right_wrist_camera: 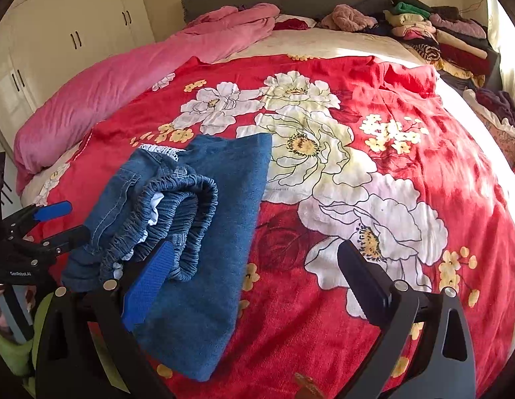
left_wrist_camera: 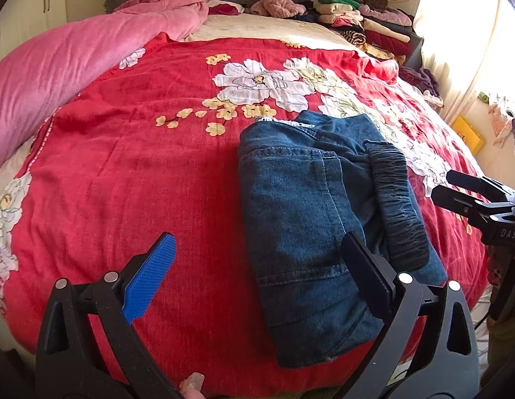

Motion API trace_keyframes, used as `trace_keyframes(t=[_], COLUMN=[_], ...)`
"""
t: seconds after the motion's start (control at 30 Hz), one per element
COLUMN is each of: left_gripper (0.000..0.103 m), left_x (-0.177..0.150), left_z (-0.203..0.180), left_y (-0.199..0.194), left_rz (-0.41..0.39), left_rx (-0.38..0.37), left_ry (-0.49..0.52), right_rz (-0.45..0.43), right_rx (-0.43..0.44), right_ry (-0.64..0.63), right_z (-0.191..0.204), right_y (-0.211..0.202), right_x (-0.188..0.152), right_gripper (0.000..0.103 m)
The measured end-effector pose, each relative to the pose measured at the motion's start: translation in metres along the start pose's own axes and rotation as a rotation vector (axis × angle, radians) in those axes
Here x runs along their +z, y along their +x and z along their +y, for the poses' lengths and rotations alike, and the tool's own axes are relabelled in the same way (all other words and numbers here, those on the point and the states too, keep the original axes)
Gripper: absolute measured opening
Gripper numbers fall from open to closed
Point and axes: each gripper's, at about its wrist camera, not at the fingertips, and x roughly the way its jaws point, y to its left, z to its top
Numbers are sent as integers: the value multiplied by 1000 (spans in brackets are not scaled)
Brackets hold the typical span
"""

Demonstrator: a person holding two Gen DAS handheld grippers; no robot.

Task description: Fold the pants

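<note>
One folded pants (left_wrist_camera: 310, 206) on red blanket (left_wrist_camera: 141, 166). Two claws: left claw (left_wrist_camera: 257, 272) released, right claw (right_wrist_camera: 257, 282) released.

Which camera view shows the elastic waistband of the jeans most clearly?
The right wrist view: the elastic waistband faces the camera, its gathered loop open. In the left wrist view the waistband appears only as a dark, shaded strip on the jeans.

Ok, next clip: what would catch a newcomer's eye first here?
The bright red blanket with big white flowers covering the bed, then the folded blue denim pants lying on it near the front edge. Both tools hang open beside the pants, holding nothing.
</note>
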Motion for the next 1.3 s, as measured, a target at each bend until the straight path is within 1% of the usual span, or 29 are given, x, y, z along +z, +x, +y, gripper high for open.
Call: trace_keyframes(t=[0.23,0.27,0.3,0.33,0.37,0.4,0.43,0.47,0.5,0.53,0.57,0.6,0.63,0.67,0.7,0.77,0.8,0.87,0.93,1.07,1.13,1.2,1.3], left_gripper=[93,93,93,93,86,82,74,70,68,61,56,55,51,47,45,33,31,24,22,22,22,22,22], left_x=[7,8,9,10,11,11,12,12,13,13,13,14,14,14,15,16,17,20,24,31,34,36,40], left_z=[0,0,-1,-1,-1,-2,-2,-3,-5,-6,-7,-9,-10,-11,-11,-13,-14,-15,-16,-14,-14,-14,-12], left_y=[21,24,27,31,34,37,40,43,45,46,47,48,48,49,48,46,44,40,36,28,25,22,17], left_rz=[39,44,49,60,69,75,83,89,92,92,93,92,92,90,86,75,68,53,42,16,0,-12,-31], left_rx=[-22,-26,-33,-42,-54,-73,-96,-114,-120,-126,-138,-138,-137,-139,-141,-137,-135,-133,-131,-131,-122,-114,-108], left_ry=[-11,-12,-14,-16,-19,-23,-28,-33,-33,-32,-33,-34,-32,-30,-32,-26,-21,-14,-8,-12,-8,-7,-12], right_rz=[50,60,71,84,89,92,91,89,90,91,90,89,91,90,92,86,78,54,26,-20,-36,-47,-57], right_rx=[26,38,54,78,91,97,110,128,134,140,152,163,173,192,215,227,233,220,221,216,211,211,212], right_ry=[-6,-8,-6,0,5,8,8,8,8,7,3,0,0,-3,-11,-36,-51,-80,-99,-129,-142,-149,-153], right_z=[3,3,4,4,4,5,5,6,7,8,9,10,11,13,15,20,23,30,35,43,46,47,48], right_y=[22,26,30,35,38,41,42,45,46,48,50,52,53,55,56,56,54,48,41,29,25,21,19], right_x=[4,3,3,2,2,2,2,3,4,4,6,7,8,9,11,13,14,16,21,31,35,39,45], right_gripper=[97,92,81,79,76,76,76,76,76,76,73,69,67,58,52,35,28,24,21,21,20,18,18])
